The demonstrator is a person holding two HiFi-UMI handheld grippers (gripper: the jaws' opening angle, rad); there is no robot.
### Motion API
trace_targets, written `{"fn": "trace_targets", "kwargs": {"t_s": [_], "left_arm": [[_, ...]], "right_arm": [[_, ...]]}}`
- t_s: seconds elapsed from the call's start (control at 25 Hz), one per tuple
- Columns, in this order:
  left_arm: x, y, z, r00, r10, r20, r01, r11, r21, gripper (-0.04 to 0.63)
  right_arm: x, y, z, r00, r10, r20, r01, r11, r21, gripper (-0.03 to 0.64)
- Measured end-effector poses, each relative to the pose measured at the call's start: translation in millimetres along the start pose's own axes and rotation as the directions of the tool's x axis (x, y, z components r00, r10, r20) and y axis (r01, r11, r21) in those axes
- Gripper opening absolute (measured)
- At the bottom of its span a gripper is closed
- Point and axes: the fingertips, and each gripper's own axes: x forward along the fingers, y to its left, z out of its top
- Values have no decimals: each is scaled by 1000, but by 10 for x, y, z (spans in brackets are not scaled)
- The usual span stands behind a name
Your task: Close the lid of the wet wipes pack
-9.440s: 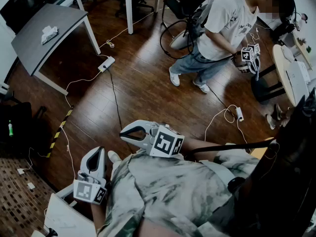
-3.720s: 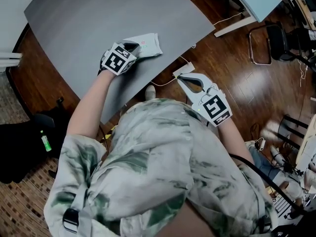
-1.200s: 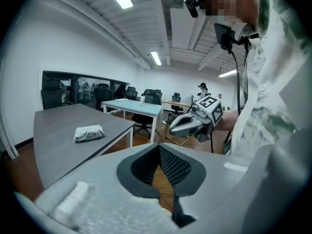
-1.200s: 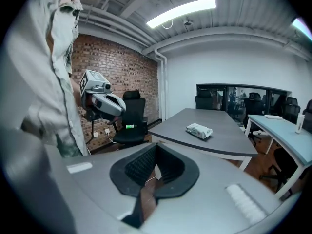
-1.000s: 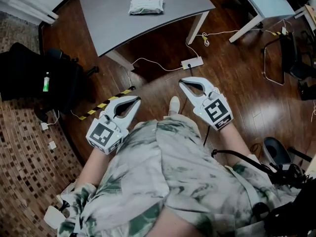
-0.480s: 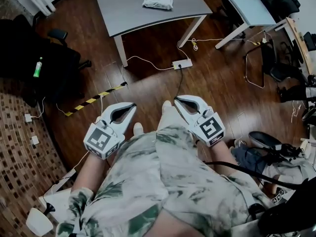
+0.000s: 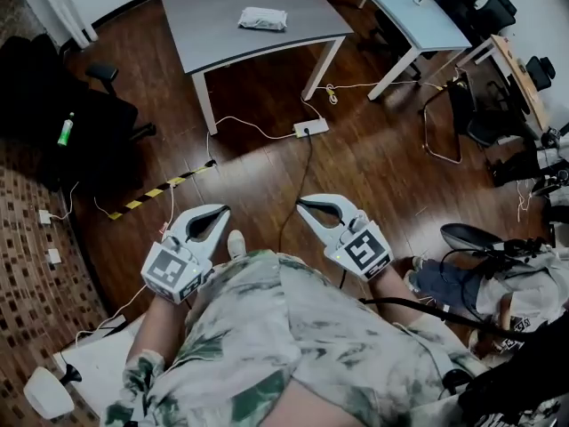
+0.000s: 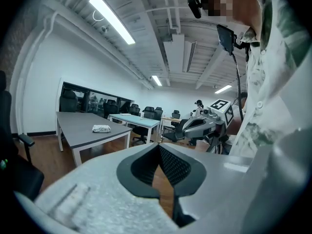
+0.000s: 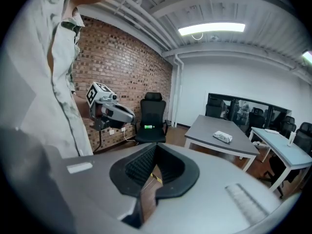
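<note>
The wet wipes pack (image 7: 263, 19) lies flat on the grey table (image 7: 222, 25), far ahead of me; I cannot make out its lid from here. The pack is small in the left gripper view (image 8: 101, 128) and in the right gripper view (image 9: 222, 137). My left gripper (image 7: 222, 210) and right gripper (image 7: 301, 205) hang close to my body over the wood floor, well short of the table. Both are shut with nothing between the jaws. Each shows in the other's view: the right gripper (image 8: 204, 123) and the left gripper (image 9: 109, 110).
A black office chair (image 7: 53, 105) with a green bottle (image 7: 66, 130) on it stands at the left. A power strip (image 7: 304, 129) and cables lie on the floor ahead, with yellow-black tape (image 7: 160, 189) nearby. A light blue table (image 7: 400, 7) and chairs are on the right.
The left gripper was at the pack 3.7 s ago and has since come away. I have backed off, so the table sits farther away. Both grippers stay shut near my body.
</note>
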Motion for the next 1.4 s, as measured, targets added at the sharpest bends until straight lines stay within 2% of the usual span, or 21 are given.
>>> {"fn": "trace_targets", "kwargs": {"t_s": [0.16,0.32,0.4,0.52,0.68,0.88,1.04,1.4], "left_arm": [[34,-593,-37,1000,4,1,-4,1000,27,2],[110,-1292,-102,1000,1,7,-1,997,76,3],[79,-1588,-187,1000,11,5,-11,998,64,3],[41,-1983,-292,1000,7,11,-7,1000,18,2],[100,-2425,-363,999,-33,-26,34,999,41,3],[135,-2715,-262,997,-77,-15,77,996,33,3],[174,-2848,-174,993,-117,-22,119,991,65,3],[44,-2896,-39,992,-128,8,127,989,78,3]], "right_arm": [[-603,257,-218,1000,-10,17,10,1000,7,6],[-1216,494,-617,1000,-17,19,16,1000,25,6],[-1446,662,-783,1000,-3,12,3,999,41,6],[-1694,855,-945,1000,22,1,-22,1000,13,6],[-1898,991,-972,999,29,15,-29,1000,10,6],[-2000,1116,-880,997,49,53,-50,999,14,6],[-2079,1115,-773,996,28,81,-30,999,16,6],[-2131,1232,-599,995,28,97,-26,999,-21,6]]}}
